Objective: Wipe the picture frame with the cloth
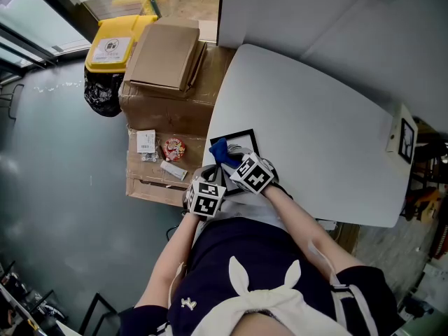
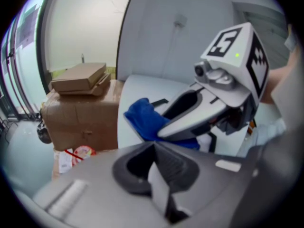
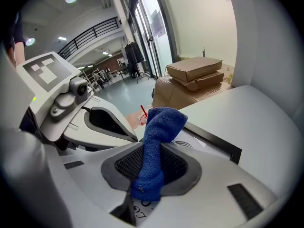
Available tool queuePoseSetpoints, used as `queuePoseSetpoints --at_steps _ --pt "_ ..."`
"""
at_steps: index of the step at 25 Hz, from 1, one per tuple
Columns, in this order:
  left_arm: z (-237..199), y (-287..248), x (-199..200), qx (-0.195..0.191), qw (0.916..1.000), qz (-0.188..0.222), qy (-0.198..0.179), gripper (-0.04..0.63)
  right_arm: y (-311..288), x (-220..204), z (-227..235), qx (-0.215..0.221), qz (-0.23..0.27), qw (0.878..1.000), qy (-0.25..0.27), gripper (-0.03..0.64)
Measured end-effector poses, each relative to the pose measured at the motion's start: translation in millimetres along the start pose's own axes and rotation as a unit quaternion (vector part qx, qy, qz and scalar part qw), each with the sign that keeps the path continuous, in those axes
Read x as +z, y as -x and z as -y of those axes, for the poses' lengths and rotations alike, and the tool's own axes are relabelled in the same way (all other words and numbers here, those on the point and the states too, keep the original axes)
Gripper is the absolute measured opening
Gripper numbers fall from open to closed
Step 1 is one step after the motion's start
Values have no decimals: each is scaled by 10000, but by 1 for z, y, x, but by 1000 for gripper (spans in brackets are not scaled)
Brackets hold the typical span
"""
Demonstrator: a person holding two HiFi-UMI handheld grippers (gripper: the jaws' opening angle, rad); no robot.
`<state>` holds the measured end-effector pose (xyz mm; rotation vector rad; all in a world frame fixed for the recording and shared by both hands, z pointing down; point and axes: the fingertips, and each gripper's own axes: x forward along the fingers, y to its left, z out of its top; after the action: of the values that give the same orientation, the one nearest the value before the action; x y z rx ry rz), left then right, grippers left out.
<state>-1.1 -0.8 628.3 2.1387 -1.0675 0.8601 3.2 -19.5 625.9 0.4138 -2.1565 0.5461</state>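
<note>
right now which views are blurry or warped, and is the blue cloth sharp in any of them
Left gripper view: soft all over, the blue cloth smeared, dark fisheye corners. Right gripper view: sharp, the cloth's pile reads clearly in the right hand-held gripper, though the table edge bows. Head view: even light, no glare, cloth tiny.

A white table (image 1: pixel 315 131) stands beside a big cardboard box (image 1: pixel 164 110) with flat boxes (image 1: pixel 164 54) stacked on top; a yellow bin (image 1: pixel 115 44) and black bag (image 1: pixel 103 96) sit just beyond it on the grey floor (image 1: pixel 56 187)
</note>
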Motion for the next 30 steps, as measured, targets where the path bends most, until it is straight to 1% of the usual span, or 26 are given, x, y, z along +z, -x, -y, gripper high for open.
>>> queuePoseSetpoints --at_steps 6,23,26,30 --pt "2 0 0 -47 10000 -2 20 5 1 -10 -7 161 -83 9998 39 84" --pt "0 0 0 -64 10000 3 7 5 8 -20 -20 224 50 9993 -309 84" --pt "0 0 0 -64 10000 0 0 5 8 -22 -20 211 35 9996 -173 84" --pt "1 -1 -1 -75 10000 -20 -4 5 8 -26 -18 167 -57 9995 275 84"
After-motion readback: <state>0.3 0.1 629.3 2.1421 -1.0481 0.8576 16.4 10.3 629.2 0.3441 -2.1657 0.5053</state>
